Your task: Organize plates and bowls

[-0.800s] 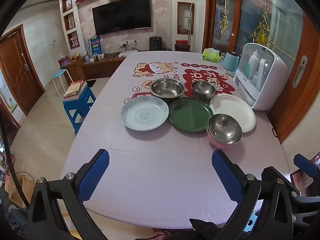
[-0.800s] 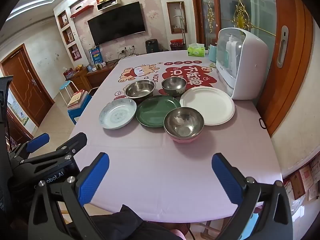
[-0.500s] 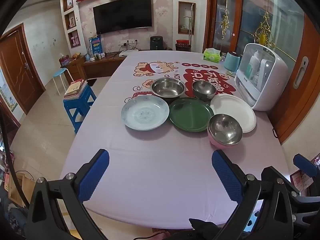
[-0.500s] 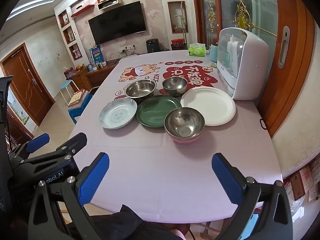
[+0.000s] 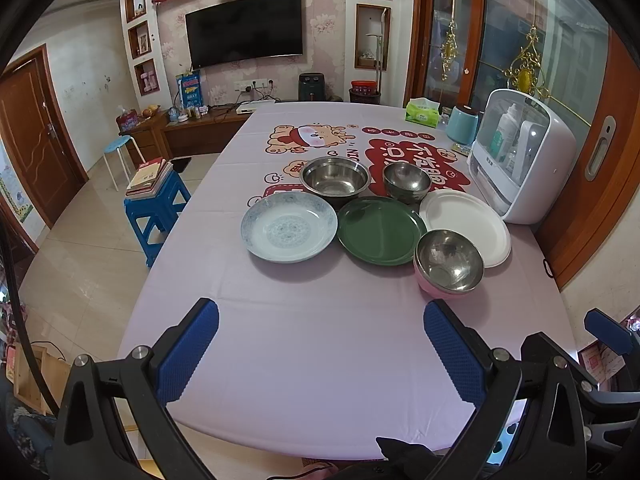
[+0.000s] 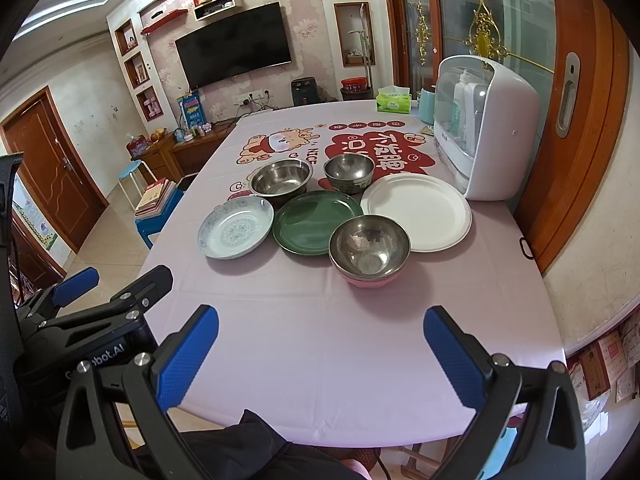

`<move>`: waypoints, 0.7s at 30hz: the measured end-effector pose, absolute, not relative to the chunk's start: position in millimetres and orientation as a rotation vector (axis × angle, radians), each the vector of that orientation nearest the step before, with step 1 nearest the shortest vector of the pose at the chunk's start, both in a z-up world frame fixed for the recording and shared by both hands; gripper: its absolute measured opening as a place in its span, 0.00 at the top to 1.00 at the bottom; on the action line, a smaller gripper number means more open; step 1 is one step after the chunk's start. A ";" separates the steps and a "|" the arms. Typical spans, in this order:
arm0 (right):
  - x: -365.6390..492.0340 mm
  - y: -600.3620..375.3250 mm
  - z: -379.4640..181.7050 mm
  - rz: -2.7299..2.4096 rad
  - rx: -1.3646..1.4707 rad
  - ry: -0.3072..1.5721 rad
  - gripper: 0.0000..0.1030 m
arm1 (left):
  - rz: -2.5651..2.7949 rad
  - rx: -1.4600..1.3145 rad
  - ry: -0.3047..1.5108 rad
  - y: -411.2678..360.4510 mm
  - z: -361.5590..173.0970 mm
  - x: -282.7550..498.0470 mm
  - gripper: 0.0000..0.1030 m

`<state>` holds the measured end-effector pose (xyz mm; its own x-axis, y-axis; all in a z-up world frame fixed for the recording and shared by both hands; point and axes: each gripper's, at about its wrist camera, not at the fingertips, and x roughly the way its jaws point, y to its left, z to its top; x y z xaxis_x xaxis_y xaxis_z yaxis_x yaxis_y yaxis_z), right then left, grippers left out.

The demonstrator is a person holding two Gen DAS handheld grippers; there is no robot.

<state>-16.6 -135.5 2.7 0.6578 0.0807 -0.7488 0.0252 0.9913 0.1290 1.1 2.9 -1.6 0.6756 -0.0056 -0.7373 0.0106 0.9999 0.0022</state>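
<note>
The plates and bowls are found where they were in the earlier views, a slight drift of the cameras being the only change; nothing has been lifted or stacked, so the sorting is judged not yet begun. Nearest, the left gripper (image 5: 320, 344) and the right gripper (image 6: 320, 344) are held above the near edge of the table (image 6: 312, 340), side by side, each with its blue pads spread wide and nothing between them. Ahead of both, well apart from the fingertips, the pink-based steel bowl (image 6: 369, 250) is seen first, closest to the right gripper. Behind it the green plate (image 6: 316, 222) is flanked by the blue-patterned plate (image 6: 235, 232) on the left and the white plate (image 6: 416, 210) on the right, the three nearly rim to rim. Farther still, a wide steel bowl (image 6: 281, 178) and a smaller steel bowl (image 6: 349, 172) are set. Beyond these, at the right edge, a white cabinet (image 6: 486, 128) is placed.
</note>
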 end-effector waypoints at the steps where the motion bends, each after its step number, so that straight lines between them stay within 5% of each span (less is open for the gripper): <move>1: -16.4 -135.2 2.7 0.032 0.132 0.853 0.00 | -0.009 0.007 0.829 2.9 -1.6 1.2 0.01; 21: -16.9 -126.5 3.0 0.019 0.134 0.851 0.00 | -0.046 0.002 0.832 0.9 -2.4 6.9 0.01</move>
<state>-16.9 -126.5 3.0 0.6593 0.0699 -0.7486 0.0373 0.9914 0.1254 6.9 0.9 -2.4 0.6722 -0.0403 -0.7393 0.0416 0.9990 -0.0166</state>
